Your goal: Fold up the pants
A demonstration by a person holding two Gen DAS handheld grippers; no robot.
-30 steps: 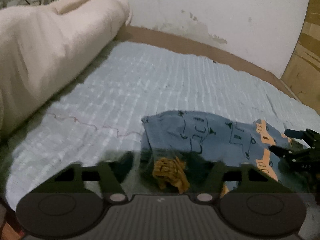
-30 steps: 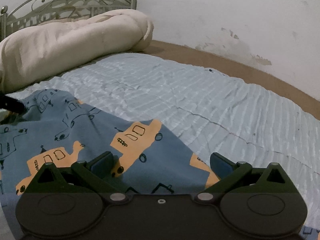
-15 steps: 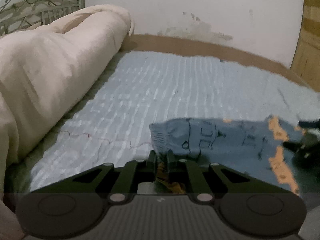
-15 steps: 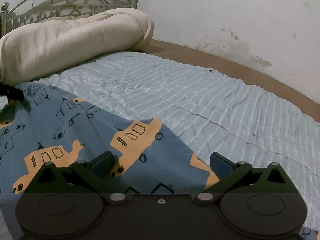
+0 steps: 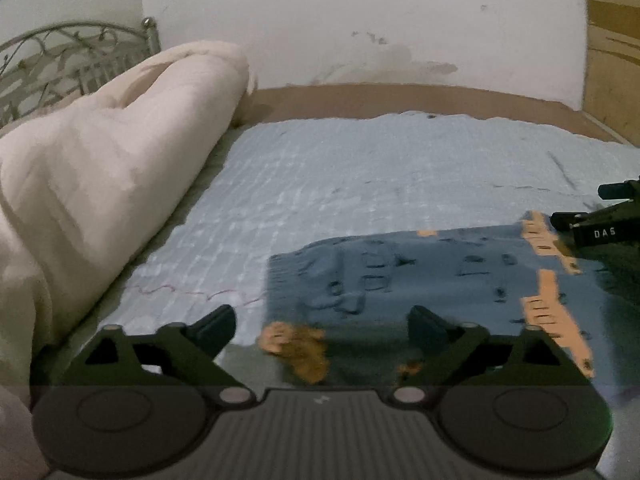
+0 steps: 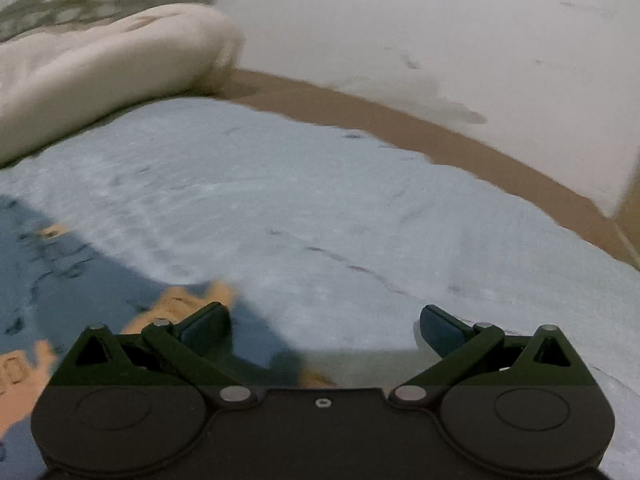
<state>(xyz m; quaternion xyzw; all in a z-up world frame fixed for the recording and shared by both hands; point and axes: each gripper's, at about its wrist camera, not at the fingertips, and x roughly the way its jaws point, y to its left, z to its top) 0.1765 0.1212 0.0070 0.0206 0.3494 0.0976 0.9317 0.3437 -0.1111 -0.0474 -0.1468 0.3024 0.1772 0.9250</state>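
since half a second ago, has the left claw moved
Yes. The left claw has opened and let go of the pants, and pulled back and up: the headboard shows more now.

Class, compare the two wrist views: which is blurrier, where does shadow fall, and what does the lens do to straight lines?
Right wrist view: strong motion smear over the cream duvet and pants. Left wrist view: sharper, though the pants print is soft; shadow darkens their near edge by the open left gripper. Both: the fisheye bows the brown bed edge and blackens the corners.

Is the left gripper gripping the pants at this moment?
Apart. The left wrist view shows the left gripper with jaws spread wide, the pants and their orange drawstring lying loose between the fingers.
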